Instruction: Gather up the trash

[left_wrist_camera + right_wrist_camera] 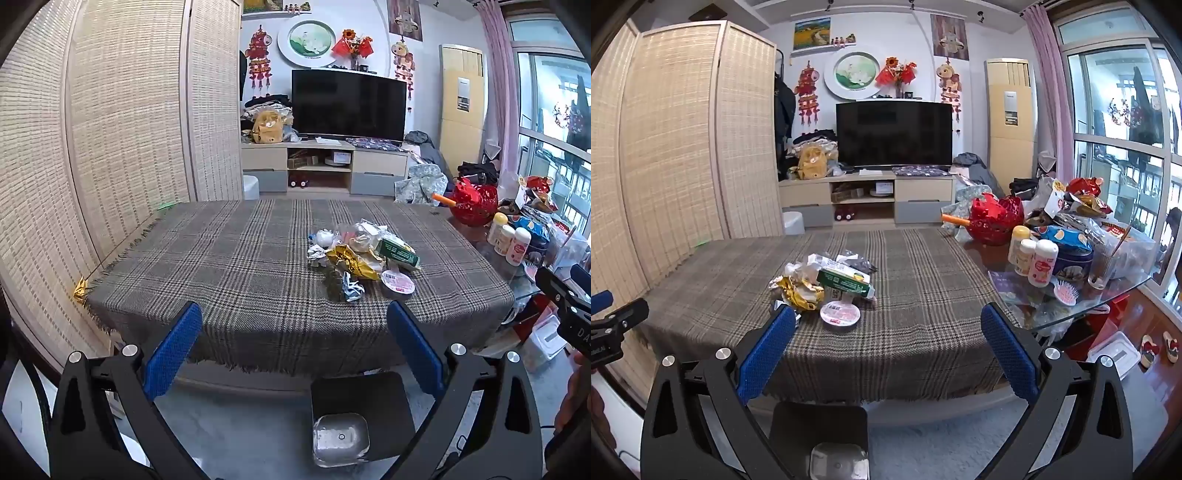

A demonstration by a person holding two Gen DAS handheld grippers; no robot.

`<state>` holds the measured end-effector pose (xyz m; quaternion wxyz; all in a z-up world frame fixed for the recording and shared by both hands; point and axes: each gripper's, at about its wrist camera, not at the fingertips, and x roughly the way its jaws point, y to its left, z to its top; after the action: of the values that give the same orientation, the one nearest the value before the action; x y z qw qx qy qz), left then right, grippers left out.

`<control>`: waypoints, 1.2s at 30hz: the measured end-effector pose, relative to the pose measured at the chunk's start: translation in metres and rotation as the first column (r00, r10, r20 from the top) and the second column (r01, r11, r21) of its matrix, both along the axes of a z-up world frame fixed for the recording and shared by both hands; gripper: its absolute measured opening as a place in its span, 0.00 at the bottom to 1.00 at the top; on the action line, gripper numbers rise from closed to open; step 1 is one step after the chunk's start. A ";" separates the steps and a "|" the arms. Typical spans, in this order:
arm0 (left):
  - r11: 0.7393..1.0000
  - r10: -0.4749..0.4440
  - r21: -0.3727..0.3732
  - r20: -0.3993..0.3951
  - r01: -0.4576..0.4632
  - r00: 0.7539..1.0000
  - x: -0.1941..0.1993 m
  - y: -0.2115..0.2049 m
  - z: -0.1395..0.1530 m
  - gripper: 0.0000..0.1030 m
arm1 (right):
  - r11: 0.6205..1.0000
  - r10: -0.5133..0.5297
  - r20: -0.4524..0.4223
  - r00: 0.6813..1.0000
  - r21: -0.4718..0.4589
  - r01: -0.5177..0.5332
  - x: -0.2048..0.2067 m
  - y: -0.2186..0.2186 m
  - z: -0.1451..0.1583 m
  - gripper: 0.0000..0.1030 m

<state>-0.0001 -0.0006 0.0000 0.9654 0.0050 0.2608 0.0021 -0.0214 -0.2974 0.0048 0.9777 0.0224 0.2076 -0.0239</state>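
Left wrist view: left gripper (294,334) fingers spread, empty; trash pile (360,256) at 1 o'clock on the table (221,258). Right gripper (888,338) likewise spread, holding nothing.

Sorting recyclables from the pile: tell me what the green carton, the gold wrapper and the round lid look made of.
Green carton: looks like coated paperboard; flat printed faces, crisp folded edges.
Gold wrapper: probably metallised foil or film; shiny, sharply crinkled.
Round lid: seems thin plastic or a foil seal; glossy, printed pink and white. Which one is unclear.
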 end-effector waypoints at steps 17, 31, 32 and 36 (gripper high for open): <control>1.000 -0.004 -0.003 0.009 0.004 1.000 -0.003 -0.001 0.005 0.92 | 1.000 0.002 0.019 1.000 0.003 -0.002 -0.002 0.001 0.005 0.98; 1.000 -0.006 -0.001 0.009 0.006 1.000 -0.006 -0.004 0.005 0.92 | 1.000 0.004 0.021 1.000 0.010 -0.004 -0.001 -0.003 0.004 0.98; 1.000 -0.006 0.000 0.009 0.006 1.000 -0.005 -0.004 0.005 0.92 | 1.000 0.004 0.021 1.000 0.010 -0.004 -0.001 -0.003 0.004 0.98; 1.000 -0.007 -0.003 0.008 0.007 1.000 -0.005 -0.004 0.005 0.92 | 1.000 0.004 0.020 1.000 0.010 -0.005 -0.001 -0.002 0.003 0.98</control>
<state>-0.0055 -0.0042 0.0050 0.9664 0.0045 0.2570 -0.0014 -0.0223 -0.2991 0.0081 0.9796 0.0274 0.1982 -0.0205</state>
